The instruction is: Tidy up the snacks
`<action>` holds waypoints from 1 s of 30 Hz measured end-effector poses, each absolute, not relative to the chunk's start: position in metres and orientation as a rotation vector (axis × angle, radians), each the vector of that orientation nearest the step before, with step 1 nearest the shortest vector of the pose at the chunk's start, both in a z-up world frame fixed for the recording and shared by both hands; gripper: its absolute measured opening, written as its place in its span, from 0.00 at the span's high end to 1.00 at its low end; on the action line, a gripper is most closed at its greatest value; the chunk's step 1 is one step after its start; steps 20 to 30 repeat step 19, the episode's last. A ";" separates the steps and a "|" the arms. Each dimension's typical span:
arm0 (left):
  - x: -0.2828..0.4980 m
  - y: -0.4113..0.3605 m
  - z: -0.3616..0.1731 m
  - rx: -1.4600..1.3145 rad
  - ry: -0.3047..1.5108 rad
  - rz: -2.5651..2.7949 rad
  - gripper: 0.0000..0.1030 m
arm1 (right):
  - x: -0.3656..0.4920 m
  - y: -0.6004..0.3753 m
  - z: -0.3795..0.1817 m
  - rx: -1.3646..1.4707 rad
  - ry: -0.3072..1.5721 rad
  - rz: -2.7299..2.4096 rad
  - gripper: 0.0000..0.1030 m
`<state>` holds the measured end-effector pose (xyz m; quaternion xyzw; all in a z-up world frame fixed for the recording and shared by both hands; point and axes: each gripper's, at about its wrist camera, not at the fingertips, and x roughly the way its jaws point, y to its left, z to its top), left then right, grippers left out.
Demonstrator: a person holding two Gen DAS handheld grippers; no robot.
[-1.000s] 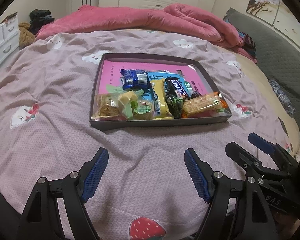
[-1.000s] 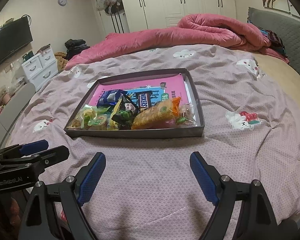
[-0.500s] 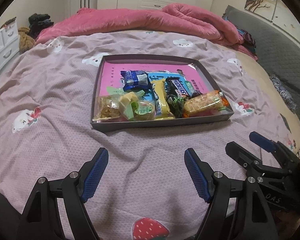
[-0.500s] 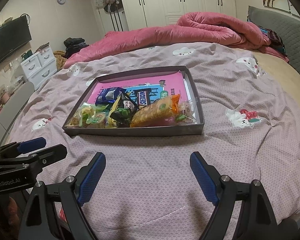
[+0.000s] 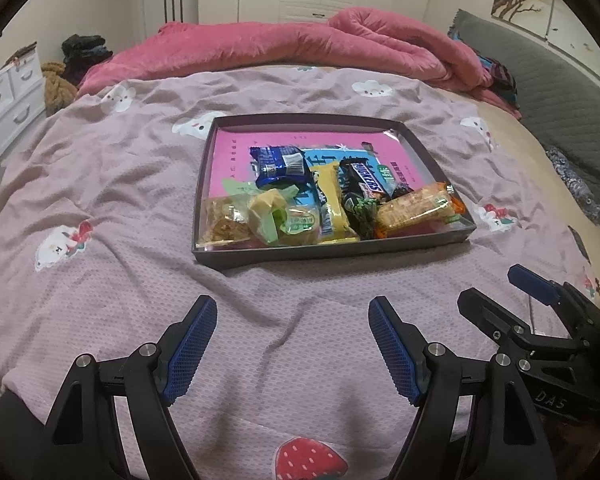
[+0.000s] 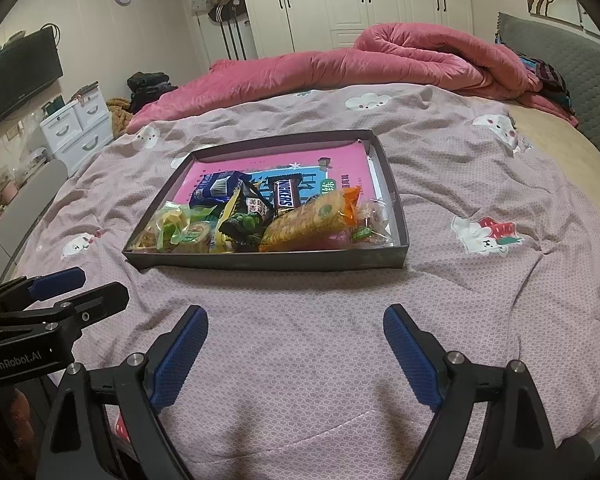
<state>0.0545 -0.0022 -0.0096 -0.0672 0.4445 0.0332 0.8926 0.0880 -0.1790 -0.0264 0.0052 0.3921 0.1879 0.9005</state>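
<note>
Snacks [image 5: 324, 200] overlap in tray [image 5: 332, 250], labels partly hidden | both hand-held grippers agape, empty

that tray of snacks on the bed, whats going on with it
A person holds a gripper in each hand, both hovering over the bedspread short of the tray. The left gripper and right gripper are open and empty; the right one's jaws have just been opening wider. The snacks, among them a chocolate bar and a blue packet, lie heaped at the tray's near end, untouched.
</note>
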 end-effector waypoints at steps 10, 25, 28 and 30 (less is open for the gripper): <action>0.057 0.005 -0.013 -0.161 0.930 0.092 0.23 | 0.088 -0.179 -0.025 0.013 0.802 0.400 0.07; 0.071 0.059 -0.009 -0.218 0.852 0.241 0.23 | 0.113 -0.211 -0.018 0.020 0.754 0.309 0.04; 0.071 0.059 -0.009 -0.218 0.852 0.241 0.23 | 0.113 -0.211 -0.018 0.020 0.754 0.309 0.04; 0.071 0.059 -0.009 -0.218 0.852 0.241 0.23 | 0.113 -0.211 -0.018 0.020 0.754 0.309 0.04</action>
